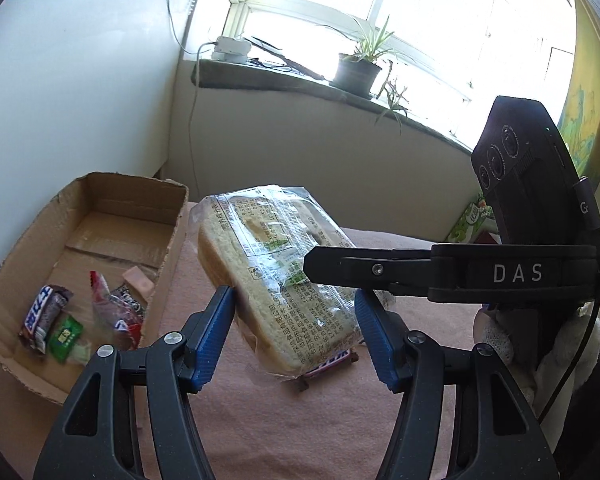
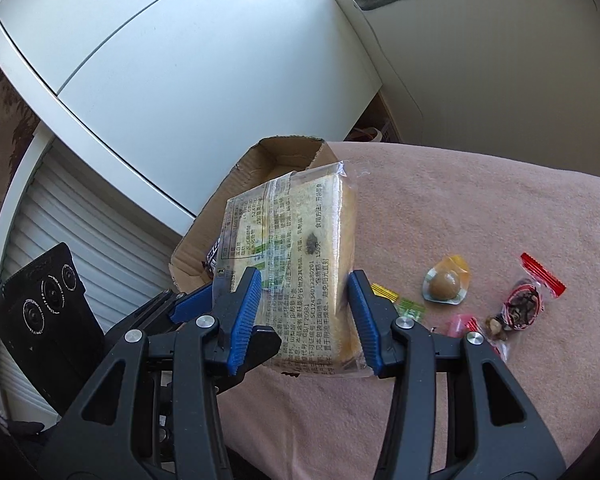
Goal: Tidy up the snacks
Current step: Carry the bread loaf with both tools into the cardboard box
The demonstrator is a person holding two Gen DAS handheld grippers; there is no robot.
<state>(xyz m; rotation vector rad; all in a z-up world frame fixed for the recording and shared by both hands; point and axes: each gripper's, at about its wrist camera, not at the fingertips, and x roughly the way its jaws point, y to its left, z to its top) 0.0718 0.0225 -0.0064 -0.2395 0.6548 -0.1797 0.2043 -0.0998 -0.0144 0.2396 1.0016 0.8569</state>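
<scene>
Right gripper (image 2: pixel 300 316) clamps bread pack (image 2: pixel 296 264), lifted off pink cloth just beside cardboard box (image 2: pixel 204 236). Left gripper (image 1: pixel 294 332) jaws spread around pack, apparently not pinching. Judgement: carry over box rim, lower flat beside wrapped candies (image 1: pixel 60 320), then release.

Daylight floods through window (image 1: pixel 340 12), overexposed; glare on plastic wrap; fisheye bending, dark vignette at corners.

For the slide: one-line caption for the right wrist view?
Right tongs grip a wrapped bread pack above the pink cloth, cardboard box behind.
</scene>
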